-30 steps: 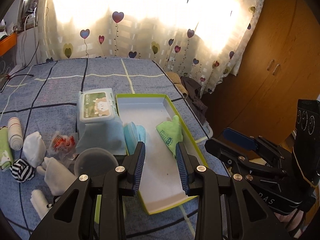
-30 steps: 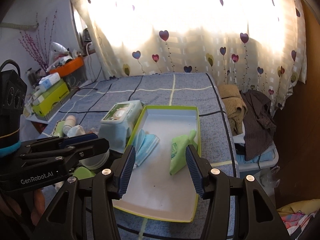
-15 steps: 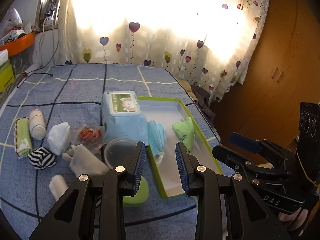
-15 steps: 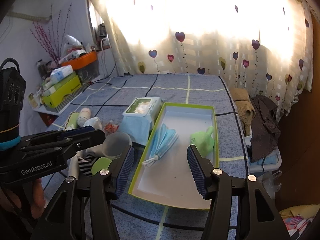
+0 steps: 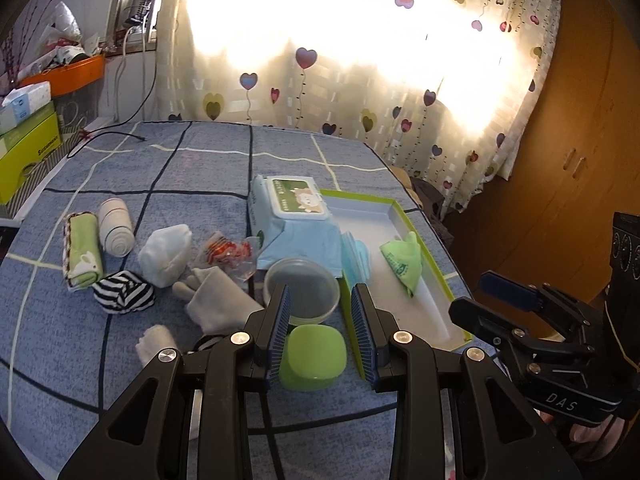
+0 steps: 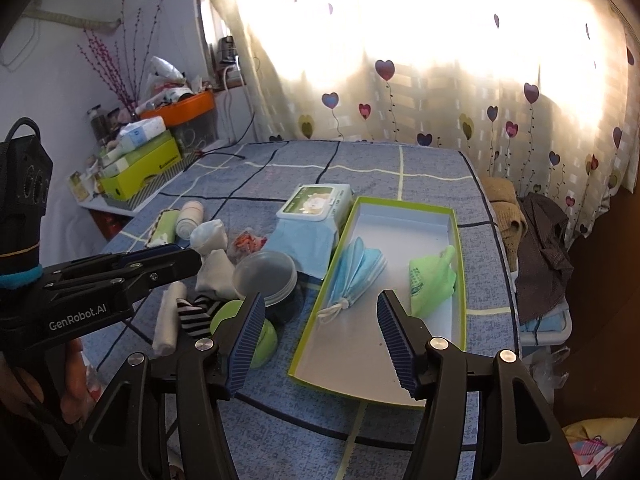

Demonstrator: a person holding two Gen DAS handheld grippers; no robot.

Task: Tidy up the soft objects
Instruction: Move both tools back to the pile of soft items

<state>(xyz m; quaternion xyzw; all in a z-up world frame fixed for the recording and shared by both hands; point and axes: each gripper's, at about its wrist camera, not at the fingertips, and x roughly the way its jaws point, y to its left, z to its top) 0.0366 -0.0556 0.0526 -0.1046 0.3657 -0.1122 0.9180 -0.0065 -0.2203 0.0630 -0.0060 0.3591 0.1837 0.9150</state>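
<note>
Both grippers hover above the near edge of the blue checked bedspread [image 5: 168,176], each with nothing between its pads: the left gripper [image 5: 320,328] stands partly open, and the right gripper [image 6: 320,344] is opening, already wide. The soft things not yet sorted lie left of the box [image 6: 456,272]: a rolled green towel [image 5: 82,254] and a white roll [image 5: 116,226] farthest left, a balled white sock [image 5: 166,254], a striped sock ball [image 5: 124,292], and flat pale socks [image 5: 218,300] nearest the left gripper. All look light, limp knit or terry that will squash and drape, so a pinch across the thick middle of a ball or roll should hold best; a flat sock is likely to sag from one end. Inside the shallow white box with its green rim already lie a fanned stack of blue masks [image 6: 356,268] and a folded green cloth [image 6: 432,280]. Between socks and box sit stiffer things: a plastic-wrapped wipes pack [image 5: 292,220], a clear round tub [image 5: 302,292], a glossy green case [image 5: 314,354] and a crinkly wrapper [image 5: 226,252].
</note>
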